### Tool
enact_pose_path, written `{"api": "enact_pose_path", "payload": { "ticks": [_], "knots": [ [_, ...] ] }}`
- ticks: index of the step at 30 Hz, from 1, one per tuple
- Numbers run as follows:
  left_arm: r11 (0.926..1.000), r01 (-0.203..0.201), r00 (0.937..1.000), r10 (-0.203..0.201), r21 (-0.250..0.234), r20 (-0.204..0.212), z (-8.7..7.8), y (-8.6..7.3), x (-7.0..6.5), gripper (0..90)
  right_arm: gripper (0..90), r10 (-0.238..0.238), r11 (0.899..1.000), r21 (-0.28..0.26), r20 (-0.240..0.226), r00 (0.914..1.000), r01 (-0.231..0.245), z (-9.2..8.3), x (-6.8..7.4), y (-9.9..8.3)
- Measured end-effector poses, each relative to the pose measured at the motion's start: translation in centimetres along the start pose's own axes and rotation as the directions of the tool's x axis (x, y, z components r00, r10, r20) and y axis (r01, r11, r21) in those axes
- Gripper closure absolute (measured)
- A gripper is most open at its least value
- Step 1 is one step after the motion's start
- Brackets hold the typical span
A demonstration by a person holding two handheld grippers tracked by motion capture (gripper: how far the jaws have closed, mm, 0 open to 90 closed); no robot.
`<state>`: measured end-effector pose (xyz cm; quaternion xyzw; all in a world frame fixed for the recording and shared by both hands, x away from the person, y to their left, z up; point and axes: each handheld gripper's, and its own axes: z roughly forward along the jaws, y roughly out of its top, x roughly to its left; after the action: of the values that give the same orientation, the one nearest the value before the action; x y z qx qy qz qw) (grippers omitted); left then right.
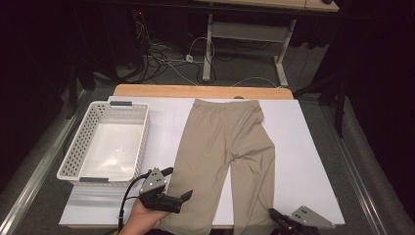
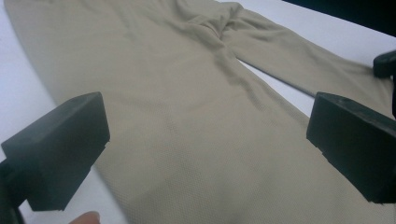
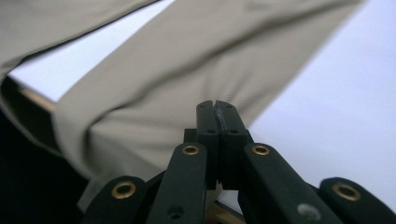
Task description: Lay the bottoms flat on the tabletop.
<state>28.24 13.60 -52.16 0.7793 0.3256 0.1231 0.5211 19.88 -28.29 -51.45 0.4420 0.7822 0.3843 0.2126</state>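
The tan trousers [image 1: 226, 156] lie flat down the middle of the high view on the white board [image 1: 313, 161], waistband toward the top and both hems at the bottom edge, with the white basket [image 1: 78, 147] to their left. This looks like the start of a fold: the left gripper [image 1: 177, 185] sits at the lower left, jaws wide apart over the left leg with nothing between them. The right gripper [image 3: 217, 116] is at the lower right hem, jaws pressed together (whether on cloth I cannot tell). Next, each gripper needs a pinch on its own hem.
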Motion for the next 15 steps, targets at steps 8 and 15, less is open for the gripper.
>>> {"api": "enact_pose_path", "payload": {
  "ticks": [8,15],
  "knots": [
    [0.9999,-0.01,0.9999,0.01,-0.004,0.003,0.0,0.0,-0.1,0.0,90.0,0.133,0.991,-0.029,0.104,0.9856,-0.131,-2.9,-4.0,-2.0],
    [1.0,-0.008,1.0,0.008,-0.001,0.006,0.0,0.0,-0.1,0.0,63.3,0.057,0.995,-0.089,0.034,0.9978,-0.054,-1.9,-1.2,-0.8]
  ]
}}
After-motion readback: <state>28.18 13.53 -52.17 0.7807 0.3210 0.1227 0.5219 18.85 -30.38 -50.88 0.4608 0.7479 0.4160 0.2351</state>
